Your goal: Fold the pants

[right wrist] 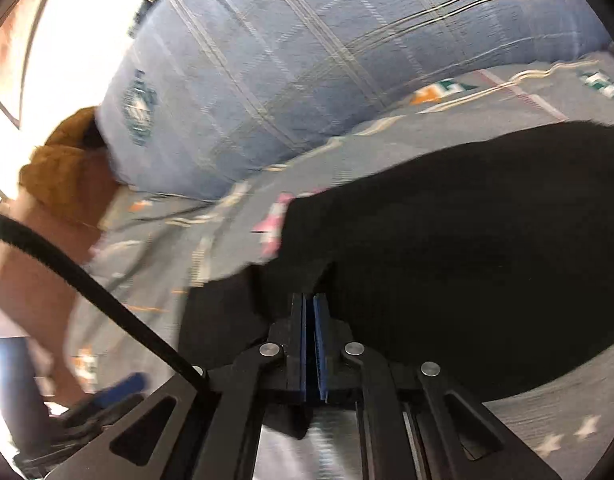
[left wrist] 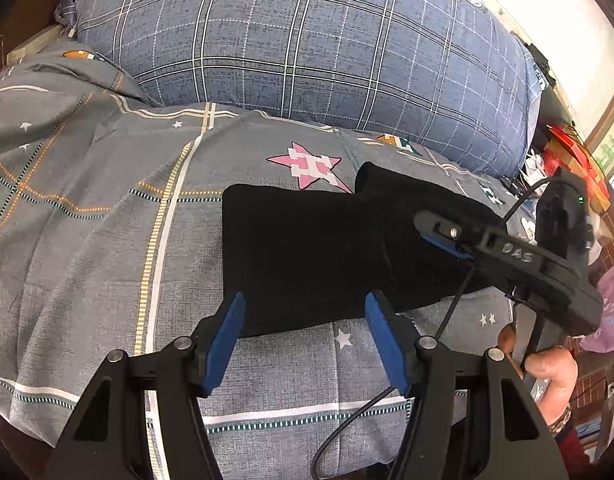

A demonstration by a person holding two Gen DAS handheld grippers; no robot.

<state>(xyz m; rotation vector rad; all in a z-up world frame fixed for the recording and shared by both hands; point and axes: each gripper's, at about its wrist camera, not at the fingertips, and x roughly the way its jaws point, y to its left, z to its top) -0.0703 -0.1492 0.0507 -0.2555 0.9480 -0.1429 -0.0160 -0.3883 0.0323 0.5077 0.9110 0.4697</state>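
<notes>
The black pants [left wrist: 307, 256] lie folded into a compact block on the grey patterned bedsheet [left wrist: 107, 220]. My left gripper [left wrist: 305, 312] is open, its blue pads just over the near edge of the pants, holding nothing. My right gripper [left wrist: 439, 236] reaches in from the right over the pants' right part. In the right wrist view, which is blurred, the right gripper [right wrist: 314, 300] has its pads pressed together with black cloth bunched at their tips; the pants [right wrist: 467, 240] fill the right half.
A large blue plaid pillow [left wrist: 307, 40] lies behind the pants at the head of the bed. A cable [left wrist: 451, 312] hangs from the right gripper across the sheet. Cluttered items [left wrist: 563, 160] stand beyond the bed's right side. A brown object [right wrist: 63, 168] sits left of the pillow.
</notes>
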